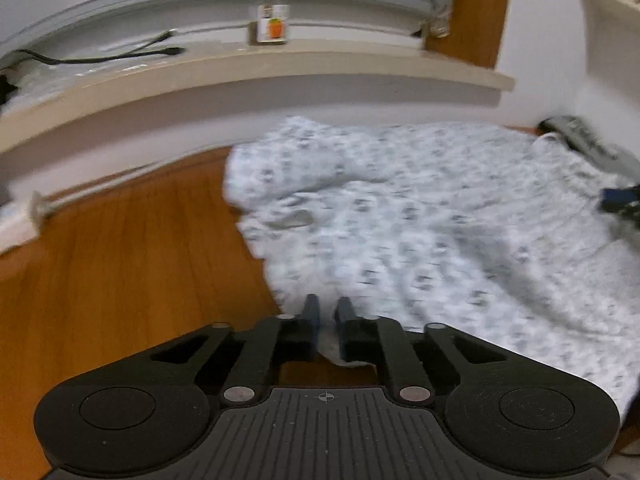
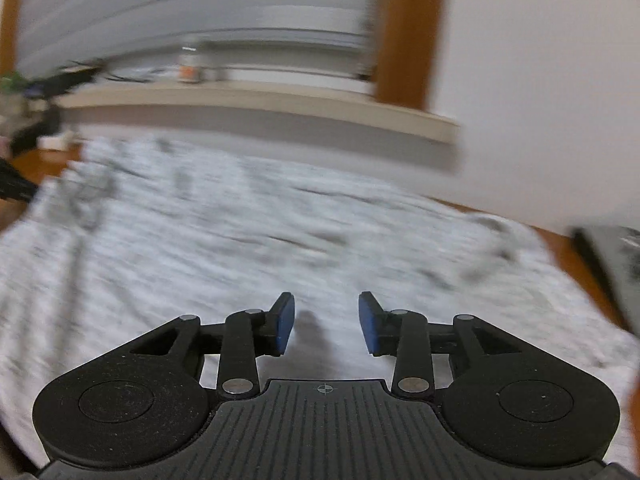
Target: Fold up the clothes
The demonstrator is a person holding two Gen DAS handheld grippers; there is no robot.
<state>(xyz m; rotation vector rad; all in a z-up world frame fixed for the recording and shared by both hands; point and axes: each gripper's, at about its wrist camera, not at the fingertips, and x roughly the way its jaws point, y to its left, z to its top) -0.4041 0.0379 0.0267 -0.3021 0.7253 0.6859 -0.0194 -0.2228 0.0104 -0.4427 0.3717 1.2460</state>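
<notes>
A white garment with small grey print point(image 1: 420, 216) lies spread on a brown wooden table point(image 1: 120, 248). My left gripper point(image 1: 327, 308) is shut on the garment's near left edge, with cloth pinched between its blue pads. In the right wrist view the same garment point(image 2: 224, 240) fills the lower half, blurred by motion. My right gripper point(image 2: 326, 312) is open and empty just above the cloth. The right gripper also shows at the right edge of the left wrist view point(image 1: 620, 200).
A beige windowsill point(image 1: 256, 68) runs along the back with a small jar with an orange label point(image 1: 269, 16) and a black cable point(image 1: 104, 56). A wooden window frame post point(image 1: 472, 12) stands at the right. A dark object point(image 2: 608, 264) lies at the far right.
</notes>
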